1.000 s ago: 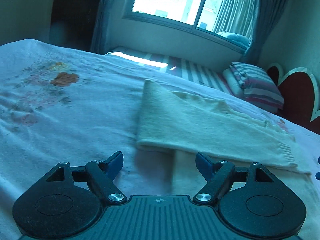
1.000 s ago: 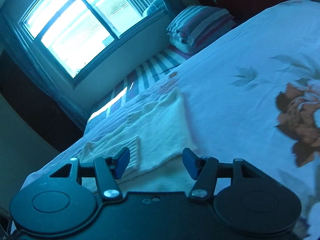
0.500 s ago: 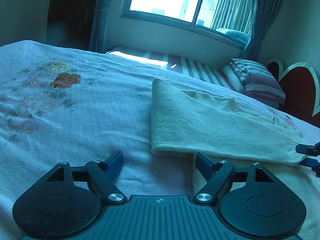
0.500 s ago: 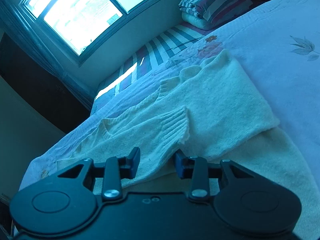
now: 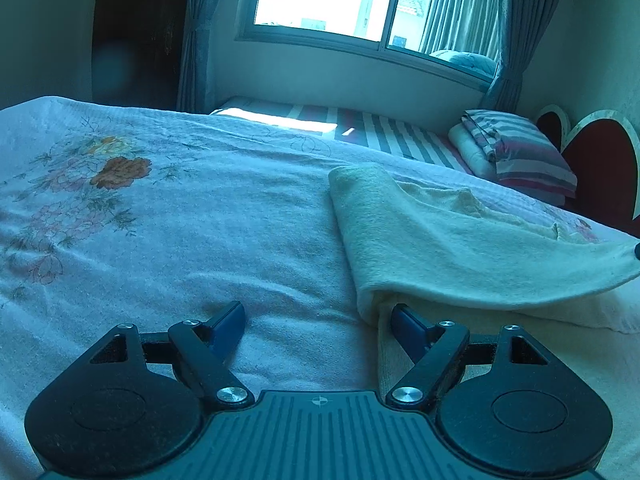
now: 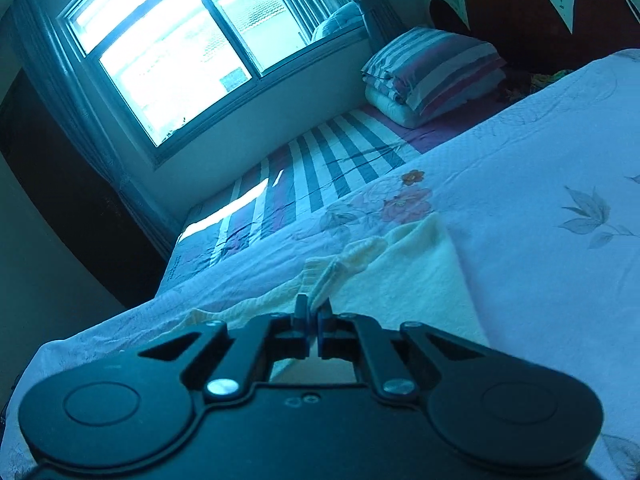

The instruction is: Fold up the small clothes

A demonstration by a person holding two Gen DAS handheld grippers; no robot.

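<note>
A cream knitted sweater (image 5: 420,248) lies partly folded on the bed, with a sleeve laid across its body. My left gripper (image 5: 316,314) hovers low and open at the sweater's near folded corner. Its right finger (image 5: 404,316) is at the fold's edge and its left finger is over bare bedspread, with nothing pinched between them. My right gripper (image 6: 313,314) is shut on the sleeve's ribbed cuff (image 6: 322,280), which rises out of the closed jaws. Its tip shows at the far right edge of the left wrist view, where the sleeve end is lifted.
The bed carries a pale floral bedspread (image 5: 168,240). Beyond it are a striped mattress (image 6: 320,176), a stack of folded striped bedding (image 6: 432,72), a red scalloped headboard (image 6: 520,4) and a curtained window (image 5: 360,0).
My right gripper has closed on the sleeve cuff and raised it, so the sleeve end now lifts off the sweater. The left gripper stays open and has barely moved.
</note>
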